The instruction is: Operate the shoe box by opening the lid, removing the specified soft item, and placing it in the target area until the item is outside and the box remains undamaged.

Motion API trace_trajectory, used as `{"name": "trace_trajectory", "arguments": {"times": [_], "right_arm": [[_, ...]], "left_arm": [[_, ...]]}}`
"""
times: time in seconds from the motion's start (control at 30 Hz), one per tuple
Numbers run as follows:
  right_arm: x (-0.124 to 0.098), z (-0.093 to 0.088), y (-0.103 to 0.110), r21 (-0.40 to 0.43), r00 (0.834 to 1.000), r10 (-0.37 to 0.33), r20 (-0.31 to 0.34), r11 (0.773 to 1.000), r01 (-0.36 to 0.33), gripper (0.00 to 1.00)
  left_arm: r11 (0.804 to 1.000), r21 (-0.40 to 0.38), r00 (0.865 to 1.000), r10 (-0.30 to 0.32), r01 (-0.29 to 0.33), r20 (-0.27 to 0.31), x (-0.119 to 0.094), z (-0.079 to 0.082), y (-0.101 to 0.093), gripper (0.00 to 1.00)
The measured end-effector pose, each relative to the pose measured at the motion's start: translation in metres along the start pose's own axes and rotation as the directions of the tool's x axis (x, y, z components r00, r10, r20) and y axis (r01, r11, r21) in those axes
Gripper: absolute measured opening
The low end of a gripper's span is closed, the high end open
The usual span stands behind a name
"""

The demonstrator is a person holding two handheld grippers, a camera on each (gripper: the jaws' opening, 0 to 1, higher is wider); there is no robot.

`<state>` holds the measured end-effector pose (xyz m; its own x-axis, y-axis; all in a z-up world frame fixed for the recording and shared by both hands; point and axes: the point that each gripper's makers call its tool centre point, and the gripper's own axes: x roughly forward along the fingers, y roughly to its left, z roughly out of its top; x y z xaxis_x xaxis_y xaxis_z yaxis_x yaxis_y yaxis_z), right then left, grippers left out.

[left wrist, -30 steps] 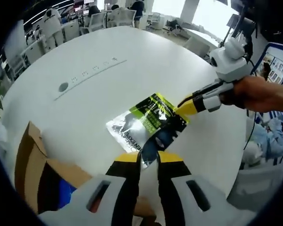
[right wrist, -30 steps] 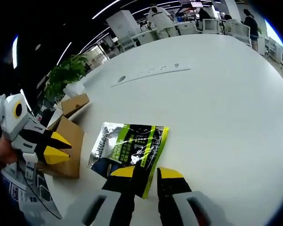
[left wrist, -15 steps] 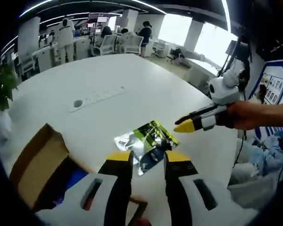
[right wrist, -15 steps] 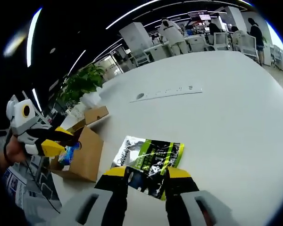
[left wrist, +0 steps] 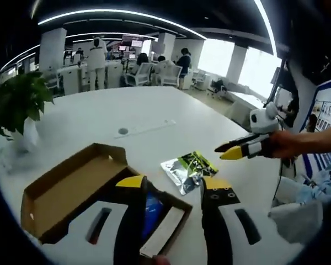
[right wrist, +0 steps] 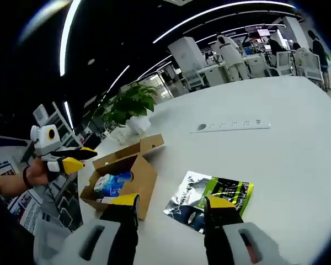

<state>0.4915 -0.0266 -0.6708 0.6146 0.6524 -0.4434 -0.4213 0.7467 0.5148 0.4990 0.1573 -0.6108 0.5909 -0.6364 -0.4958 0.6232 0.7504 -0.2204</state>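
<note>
White table [left wrist: 154, 110]: one box [left wrist: 71, 187], one pouch [left wrist: 188, 170]

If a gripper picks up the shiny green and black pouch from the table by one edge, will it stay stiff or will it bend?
The pouch lies flat on the white table and its glossy film shows creases, so it would probably sag or fold when lifted by one edge. It looks thin, so likely light. The shiny surface may slip between the jaws or slide easily if pushed.

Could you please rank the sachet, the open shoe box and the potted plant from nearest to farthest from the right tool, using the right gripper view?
1. Sachet, just ahead of the right tool.
2. Shoe box, ahead-left.
3. Potted plant, far beyond the box.
</note>
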Motion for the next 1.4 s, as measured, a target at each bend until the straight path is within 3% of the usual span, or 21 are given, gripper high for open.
{"name": "trace_trajectory", "arguments": {"times": [0.17, 0.37, 0.57, 0.8, 1.0, 1.4], "right_arm": [[0.003, -0.003, 0.013, -0.034, 0.999, 0.031, -0.014, 0.999, -0.032, 0.48], [0.009, 0.004, 0.033, -0.023, 0.997, 0.078, 0.015, 0.997, -0.078, 0.53], [0.017, 0.0, 0.053, -0.05, 0.994, 0.11, -0.006, 0.993, -0.111, 0.56], [0.027, -0.003, 0.083, -0.089, 0.987, 0.156, -0.03, 0.983, -0.158, 0.59], [0.038, -0.005, 0.109, -0.113, 0.98, 0.191, -0.045, 0.974, -0.195, 0.61], [0.068, -0.013, 0.15, -0.167, 0.963, 0.245, -0.108, 0.951, -0.261, 0.61]], "left_arm": [[0.999, -0.032, 0.999, 0.028, -0.027, 0.034, -0.023, -0.002, 0.015, 0.43], [0.996, -0.061, 0.996, 0.063, -0.059, 0.066, -0.052, -0.015, 0.027, 0.46], [0.993, -0.078, 0.994, 0.097, -0.093, 0.046, -0.075, -0.04, 0.044, 0.49], [0.988, -0.098, 0.992, 0.122, -0.117, 0.042, -0.1, -0.057, 0.055, 0.53], [0.985, -0.104, 0.989, 0.143, -0.139, 0.028, -0.117, -0.071, 0.064, 0.56], [0.981, -0.107, 0.986, 0.163, -0.16, 0.026, -0.135, -0.077, 0.083, 0.56]]}}
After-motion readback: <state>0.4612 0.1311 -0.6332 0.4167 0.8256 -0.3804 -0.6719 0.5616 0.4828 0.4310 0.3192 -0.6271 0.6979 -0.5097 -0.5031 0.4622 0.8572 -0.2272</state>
